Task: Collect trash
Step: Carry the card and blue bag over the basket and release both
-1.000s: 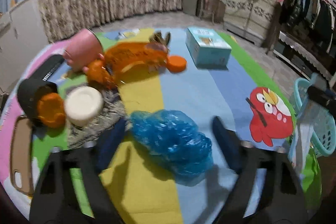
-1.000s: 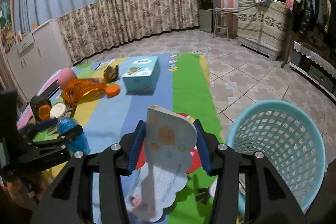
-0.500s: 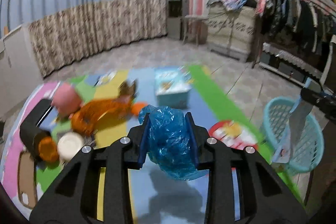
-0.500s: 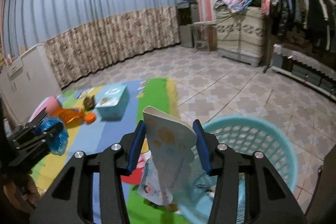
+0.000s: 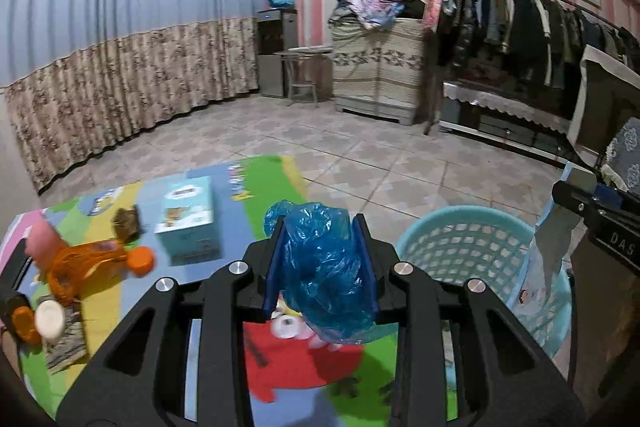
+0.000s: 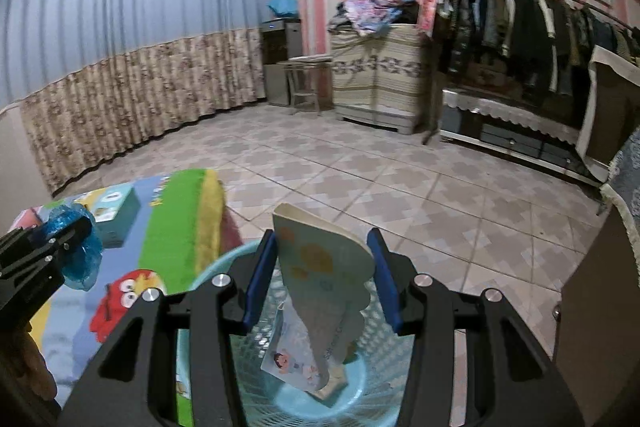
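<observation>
A colourful play mat (image 5: 120,311) fills the lower left of the left wrist view, printed with a red cartoon face at the bottom centre. At the right of that view stands a light blue mesh basket (image 5: 460,251) on the tiled floor, just beside the mat's green edge.

In the right wrist view the same basket (image 6: 352,399) sits at the bottom centre, straight beneath the right gripper (image 6: 322,267). Its blue fingers (image 6: 260,275) are clamped on a pale paper packet (image 6: 324,283), one pad on each side; the packet stands nearly upright, its top rising above the fingertips and its lower end hanging down inside the basket's rim.

The left gripper (image 5: 320,259), at the centre of its own view, is pressed shut on a crumpled blue plastic bag (image 5: 326,267). The bag bulges above the fingertips and sags below the pads, held clear above the mat, to the left of the basket.

On the mat's left part lie a light blue box (image 5: 186,223), an orange toy (image 5: 92,263) and a white lid (image 5: 50,315).
</observation>
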